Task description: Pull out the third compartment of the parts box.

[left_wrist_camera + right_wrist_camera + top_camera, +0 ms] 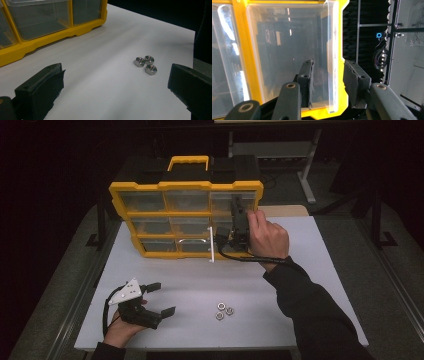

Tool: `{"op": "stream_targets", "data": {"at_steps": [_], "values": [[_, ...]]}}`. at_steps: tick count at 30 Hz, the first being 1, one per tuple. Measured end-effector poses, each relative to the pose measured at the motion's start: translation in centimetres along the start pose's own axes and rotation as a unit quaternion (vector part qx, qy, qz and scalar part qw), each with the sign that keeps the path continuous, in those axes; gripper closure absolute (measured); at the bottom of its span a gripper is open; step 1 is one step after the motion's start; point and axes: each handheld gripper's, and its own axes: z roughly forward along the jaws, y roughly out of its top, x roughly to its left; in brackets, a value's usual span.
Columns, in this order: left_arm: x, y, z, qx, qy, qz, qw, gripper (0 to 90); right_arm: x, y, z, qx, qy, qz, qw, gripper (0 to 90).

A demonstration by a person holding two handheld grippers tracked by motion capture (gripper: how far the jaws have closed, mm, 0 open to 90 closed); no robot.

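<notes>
The left gripper (161,298) rests low on the white table (300,285) in the person's left hand (120,330), its jaws wide apart and holding nothing. Three steel hex nuts (145,65) lie clustered ahead of it, nearer its right jaw. Farther right, the right gripper (328,75) is at the top right clear drawer (294,50) of the yellow organizer case (186,217); its jaws straddle the drawer's side wall, a gap visible at each pad, not yet pinching it.
</notes>
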Motion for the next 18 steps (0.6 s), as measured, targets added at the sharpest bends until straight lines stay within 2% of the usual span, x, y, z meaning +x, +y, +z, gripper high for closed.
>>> {"op": "stream_targets", "data": {"at_steps": [2,7,12,13,18], "values": [[0.08,0.01,-0.08,0.005,0.001,0.005,1.0000,0.0,-0.15,0.04,0.16,0.001,0.000,-0.002,1.0000,62.2],[-0.01,-0.01,0.02,-0.001,-0.001,0.000,1.0000,0.0,-0.51,0.16,0.48,0.006,0.003,-0.004,1.0000,65.0],[-0.03,-0.01,0.03,-0.002,-0.001,-0.001,1.0000,0.0,-0.62,0.19,0.69,0.008,0.018,-0.005,0.9998,66.9],[0.04,0.00,-0.04,0.004,0.000,0.004,1.0000,0.0,-0.68,0.21,0.70,0.008,0.019,-0.006,0.9998,67.7],[-0.04,0.00,0.02,-0.003,-0.001,-0.001,1.0000,0.0,-0.89,0.40,0.80,0.012,0.014,-0.002,0.9998,71.3]]}}
